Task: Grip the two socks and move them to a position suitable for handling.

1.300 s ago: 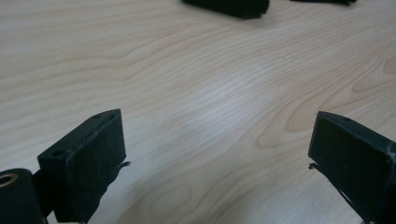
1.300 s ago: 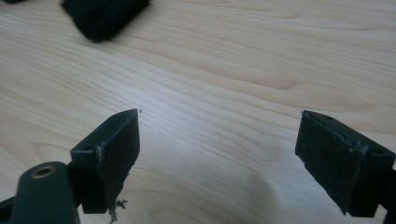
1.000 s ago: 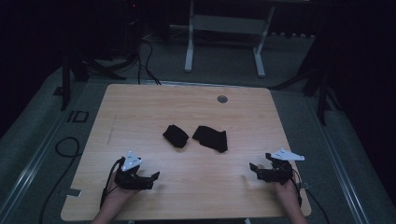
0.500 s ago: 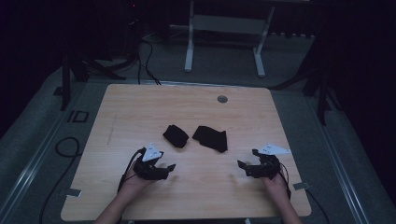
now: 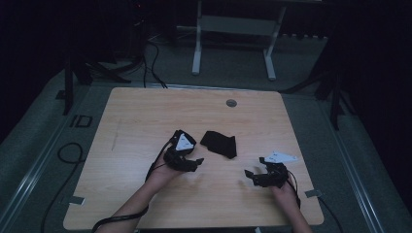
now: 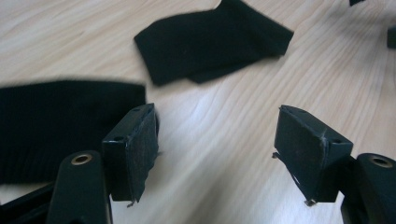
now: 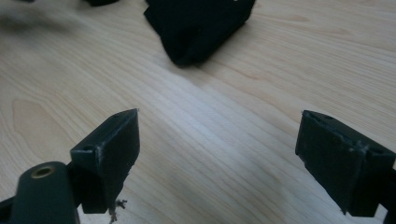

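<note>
On woodgrain table (image 5: 145, 121), soft black cloths (image 6: 212, 37); left tongs (image 6: 215, 154) closing, empty; right tongs (image 7: 229, 158) apart.

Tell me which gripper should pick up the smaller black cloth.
Left. The left gripper sits right beside the smaller black cloth, one jaw at its edge, while the right gripper hangs apart over bare table.

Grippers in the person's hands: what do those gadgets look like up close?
Both are black. The left gripper and the right gripper each carry a pale three-cornered plate on top and trail a black cable along the forearm. Seen close, the jaws are two blocky black pads with scuffed, fraying edges, each on a black arm with a brass-coloured rivet. No sleeves show.
</note>
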